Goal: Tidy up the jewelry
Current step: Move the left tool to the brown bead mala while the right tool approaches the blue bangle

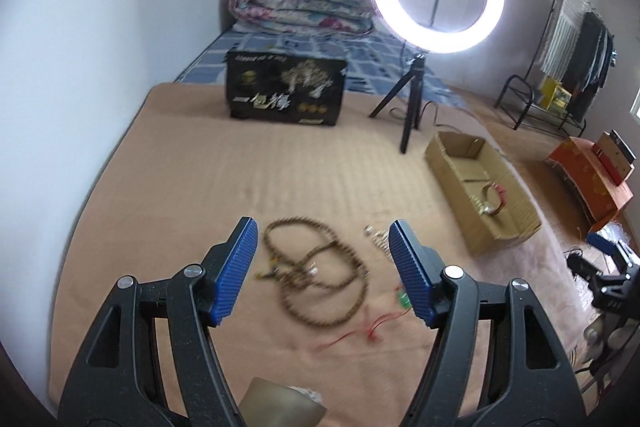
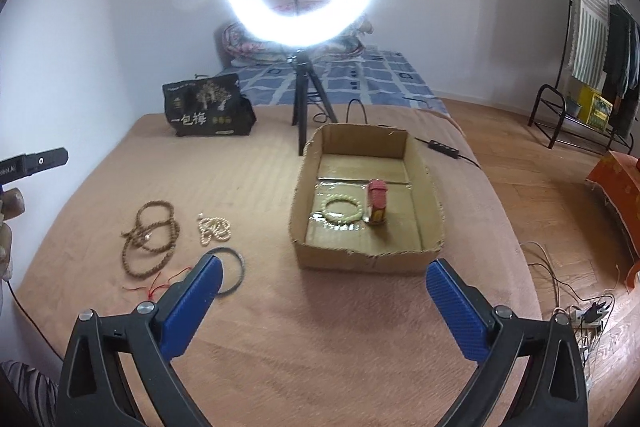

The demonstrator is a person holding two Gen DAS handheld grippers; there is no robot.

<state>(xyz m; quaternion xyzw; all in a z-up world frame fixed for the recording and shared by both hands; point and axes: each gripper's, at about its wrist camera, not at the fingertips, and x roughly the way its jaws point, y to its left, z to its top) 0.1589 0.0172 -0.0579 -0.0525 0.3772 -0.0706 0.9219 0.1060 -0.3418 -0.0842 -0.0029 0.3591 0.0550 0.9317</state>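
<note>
Both grippers hover with fingers released and empty, the left gripper (image 1: 322,269) directly over a long brown bead necklace (image 1: 316,275) coiled loosely on the tan bed (image 1: 160,187). It looks light, limp and prone to tangling, so pinch a bunched strand. Farther right sits the cardboard box (image 2: 430,195) beyond the right gripper (image 2: 320,307).

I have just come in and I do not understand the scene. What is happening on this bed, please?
A person holds two claws and sorts jewelry into a cardboard box. A pale bead bracelet and a small red item already lie inside it. The left claw is open above the long brown bead necklace. The right claw is open and empty before the box. A pearl strand, a dark ring and a red cord remain on the blanket.
</note>
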